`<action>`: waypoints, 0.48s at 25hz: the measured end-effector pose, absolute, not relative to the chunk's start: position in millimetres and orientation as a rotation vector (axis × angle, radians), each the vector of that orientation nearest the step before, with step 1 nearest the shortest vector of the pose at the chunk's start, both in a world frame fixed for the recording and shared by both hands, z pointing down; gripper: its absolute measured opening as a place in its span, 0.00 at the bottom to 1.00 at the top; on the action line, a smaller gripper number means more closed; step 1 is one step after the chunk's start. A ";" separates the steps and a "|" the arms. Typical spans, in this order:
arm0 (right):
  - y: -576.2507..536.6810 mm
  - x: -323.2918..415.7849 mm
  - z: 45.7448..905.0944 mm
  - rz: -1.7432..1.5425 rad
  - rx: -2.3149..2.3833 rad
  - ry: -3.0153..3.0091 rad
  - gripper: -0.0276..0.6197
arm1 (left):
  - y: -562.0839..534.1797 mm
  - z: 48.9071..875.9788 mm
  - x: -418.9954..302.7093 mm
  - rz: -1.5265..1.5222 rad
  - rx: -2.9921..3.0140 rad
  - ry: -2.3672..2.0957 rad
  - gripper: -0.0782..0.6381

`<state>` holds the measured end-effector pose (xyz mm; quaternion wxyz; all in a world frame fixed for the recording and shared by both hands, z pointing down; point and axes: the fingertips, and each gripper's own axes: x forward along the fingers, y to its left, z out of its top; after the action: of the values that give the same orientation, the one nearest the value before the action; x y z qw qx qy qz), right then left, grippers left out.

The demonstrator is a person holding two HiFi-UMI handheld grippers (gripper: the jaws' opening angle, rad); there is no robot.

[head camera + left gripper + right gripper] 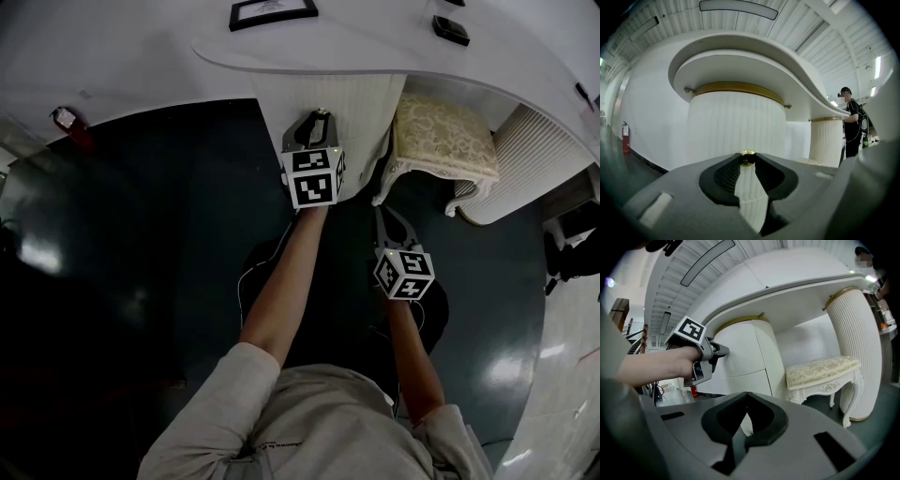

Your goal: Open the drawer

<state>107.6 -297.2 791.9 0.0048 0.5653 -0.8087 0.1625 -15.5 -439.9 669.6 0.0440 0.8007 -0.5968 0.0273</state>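
Left claw (321,113) grasps the small round brass knob (748,158) on the white fluted drawer front (736,124). Right claw (746,397) is clenched and empty.

The drawer (750,348) before me is a curved, white, ribbed front with a small brass knob (748,158), sitting flush in the left pedestal (752,387) under the desktop (797,282).
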 end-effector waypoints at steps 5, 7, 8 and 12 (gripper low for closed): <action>-320.0 93.9 794.4 0.467 1.716 -2.542 0.07 | -419.7 670.4 -18.1 0.051 2.484 -1.868 0.25; -329.0 86.0 795.0 0.422 1.688 -2.543 0.07 | -416.3 672.2 -17.6 0.052 2.484 -1.865 0.25; -334.5 82.4 796.3 0.407 1.677 -2.538 0.07 | -415.6 672.1 -17.5 0.052 2.481 -1.864 0.25; -363.2 66.2 809.7 0.389 1.651 -2.508 0.07 | -412.5 670.6 -18.3 0.086 2.483 -1.865 0.25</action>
<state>66.2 -363.2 809.7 0.0568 0.5445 -0.8270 0.1281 -18.3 -412.5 670.6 0.0173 0.7991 -0.6003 0.0277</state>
